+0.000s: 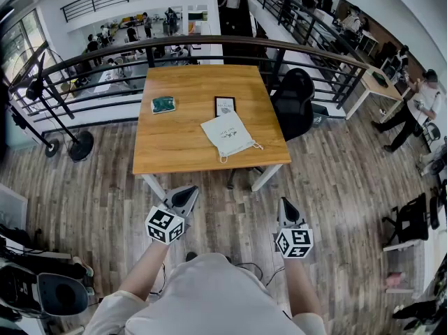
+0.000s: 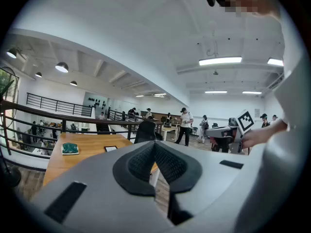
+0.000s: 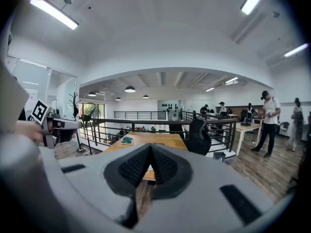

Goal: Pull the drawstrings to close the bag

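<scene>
Head view, looking steeply down. A square wooden table (image 1: 183,145) stands in the upper centre of the frame on a wood-plank floor (image 1: 91,194), its far edge near a dark metal railing (image 1: 209,42) that curves across the top of the frame. The white drawstring bag (image 1: 227,132) lies flat on the right half of the table, near the front edge, its cords (image 1: 255,146) trailing at the lower end. A green pouch (image 1: 163,104) lies towards the upper left of the tabletop, and a small black-framed card (image 1: 225,105) lies just above the bag. A black office chair (image 1: 293,102) stands at the table's right side. A round-based stand (image 1: 79,145) is at the left edge, and a person (image 1: 412,110) walks at the right edge. In the lower centre, the left gripper (image 1: 183,198) and the right gripper (image 1: 286,208) are over the floor, well apart from the table. Each has its jaws closed together with nothing between them.
</scene>
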